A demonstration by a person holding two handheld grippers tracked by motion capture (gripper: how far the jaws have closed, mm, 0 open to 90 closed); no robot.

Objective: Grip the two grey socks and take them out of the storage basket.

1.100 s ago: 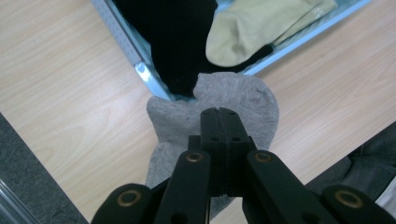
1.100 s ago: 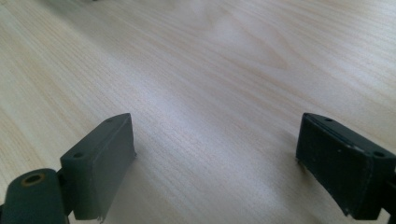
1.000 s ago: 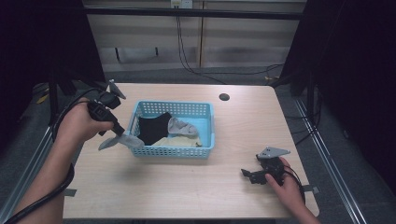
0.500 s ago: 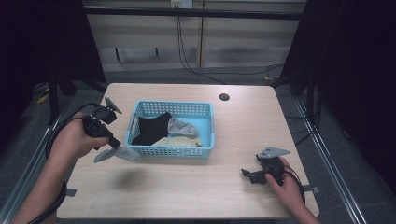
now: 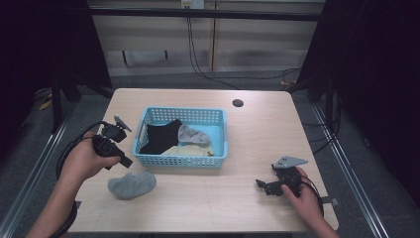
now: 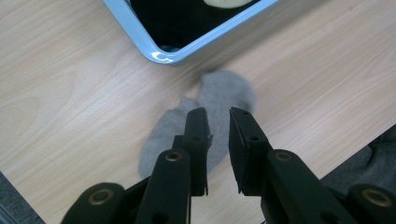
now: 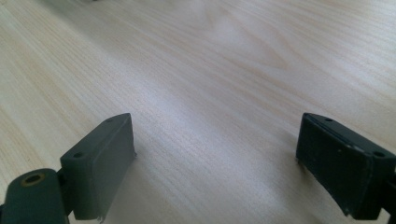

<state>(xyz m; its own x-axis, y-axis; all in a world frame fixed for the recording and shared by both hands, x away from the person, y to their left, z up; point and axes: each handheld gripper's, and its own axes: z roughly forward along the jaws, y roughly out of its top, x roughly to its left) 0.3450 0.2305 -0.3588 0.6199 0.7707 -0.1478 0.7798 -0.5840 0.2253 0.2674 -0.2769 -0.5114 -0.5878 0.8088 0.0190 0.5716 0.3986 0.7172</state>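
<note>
While the person's left hand holds its hand-held gripper above the near-left part of the worktop, a grey sock lies crumpled on the wood just below it, free of the jaws. From the left gripper view the same grey sock sits under the left hand-held gripper, whose two black jaws stand only a narrow gap apart with nothing between them. The sock rests just beside the near-left corner of the blue basket, close to its wall but outside it; that rounded corner of the basket shows at the top of the left gripper view.

Inside the basket lie a black garment, another grey sock and a pale yellow piece, all bunched toward the middle and the near wall.

Over at the near-right part of the worktop, well apart from the basket, the person's right hand rests with the right hand-held gripper low on the wood, its grey three-cornered plate on top. Its own view shows the right hand-held gripper spread wide, bare wood between the two jaws and nothing held.

A small dark round hole sits in the far part of the worktop, beyond the basket.
</note>
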